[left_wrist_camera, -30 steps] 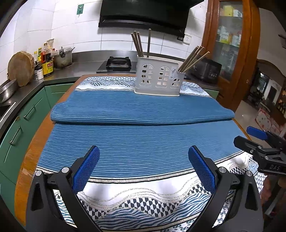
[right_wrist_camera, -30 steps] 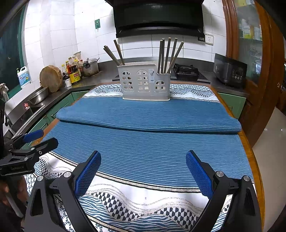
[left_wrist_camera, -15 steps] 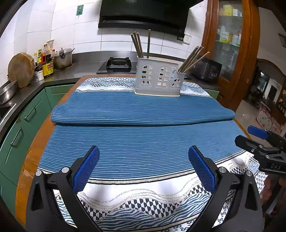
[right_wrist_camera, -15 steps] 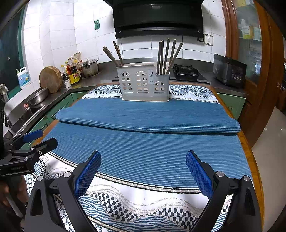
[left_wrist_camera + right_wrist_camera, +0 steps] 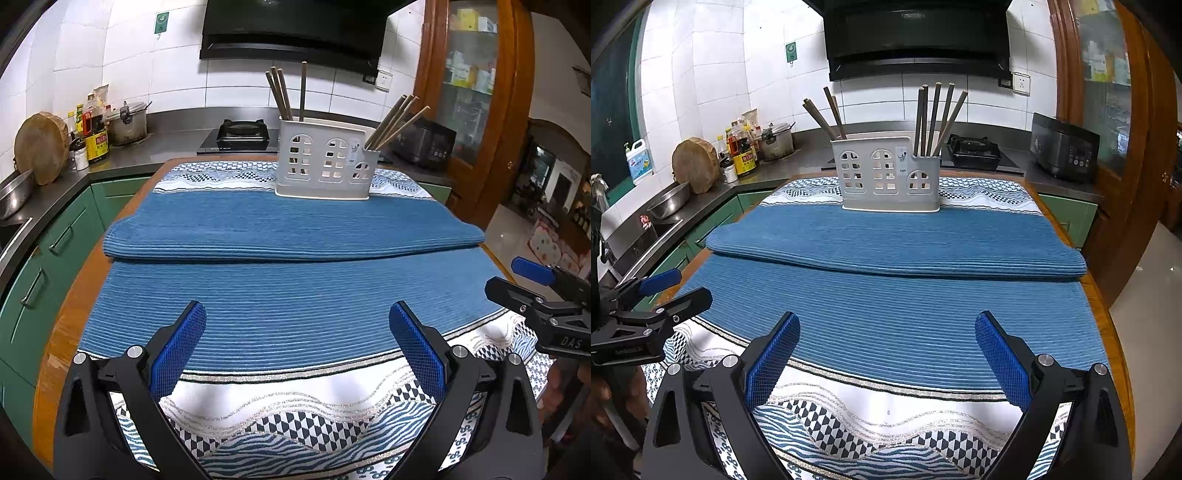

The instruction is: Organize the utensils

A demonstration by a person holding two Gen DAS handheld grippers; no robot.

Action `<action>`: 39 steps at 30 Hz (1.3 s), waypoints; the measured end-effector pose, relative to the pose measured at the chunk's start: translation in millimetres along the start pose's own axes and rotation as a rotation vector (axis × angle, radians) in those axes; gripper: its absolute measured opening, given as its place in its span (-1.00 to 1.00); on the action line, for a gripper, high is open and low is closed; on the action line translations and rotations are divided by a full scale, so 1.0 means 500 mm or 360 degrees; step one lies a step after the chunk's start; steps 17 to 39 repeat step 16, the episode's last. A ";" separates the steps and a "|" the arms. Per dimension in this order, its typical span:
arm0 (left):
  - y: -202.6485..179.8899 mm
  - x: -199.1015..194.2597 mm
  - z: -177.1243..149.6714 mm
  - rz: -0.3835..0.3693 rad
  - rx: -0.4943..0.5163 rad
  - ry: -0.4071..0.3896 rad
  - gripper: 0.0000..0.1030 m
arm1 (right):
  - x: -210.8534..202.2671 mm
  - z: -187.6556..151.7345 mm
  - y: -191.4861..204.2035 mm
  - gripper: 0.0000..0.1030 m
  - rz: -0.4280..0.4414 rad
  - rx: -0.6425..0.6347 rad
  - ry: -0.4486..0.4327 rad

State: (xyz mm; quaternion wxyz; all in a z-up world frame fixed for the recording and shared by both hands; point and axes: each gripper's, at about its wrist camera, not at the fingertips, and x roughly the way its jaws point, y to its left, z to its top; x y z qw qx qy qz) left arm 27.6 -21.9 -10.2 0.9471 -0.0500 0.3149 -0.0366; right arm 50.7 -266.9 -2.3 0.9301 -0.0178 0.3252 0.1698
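Observation:
A white plastic utensil holder (image 5: 325, 162) (image 5: 889, 175) stands at the far end of the table on the blue cloth (image 5: 295, 295). Brown chopsticks stand in it in two bunches, one in the left compartment (image 5: 284, 94) (image 5: 825, 116) and one in the right (image 5: 395, 123) (image 5: 936, 118). My left gripper (image 5: 297, 332) is open and empty over the near part of the cloth. My right gripper (image 5: 886, 343) is open and empty too. Each gripper shows at the edge of the other's view, the right one (image 5: 535, 295) and the left one (image 5: 653, 295).
A folded ridge of blue cloth (image 5: 897, 243) runs across the middle of the table. The wooden table edge (image 5: 62, 314) shows at the left. A counter to the left holds a chopping block (image 5: 40, 147), bottles (image 5: 94, 133), a pot (image 5: 127, 123). A stove (image 5: 242, 134) stands behind.
Both grippers have moved slightly and stay open and empty. The holder and chopsticks have not moved.

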 end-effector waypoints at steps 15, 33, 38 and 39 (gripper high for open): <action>0.004 0.001 -0.004 0.0032 0.0014 0.0014 0.90 | -0.002 0.000 -0.002 0.79 -0.0006 0.0001 0.0002; 0.005 0.002 -0.004 0.0032 0.0011 0.0014 0.90 | -0.001 -0.001 -0.002 0.79 -0.0004 0.0001 0.0002; 0.005 0.002 -0.004 0.0032 0.0011 0.0014 0.90 | -0.001 -0.001 -0.002 0.79 -0.0004 0.0001 0.0002; 0.005 0.002 -0.004 0.0032 0.0011 0.0014 0.90 | -0.001 -0.001 -0.002 0.79 -0.0004 0.0001 0.0002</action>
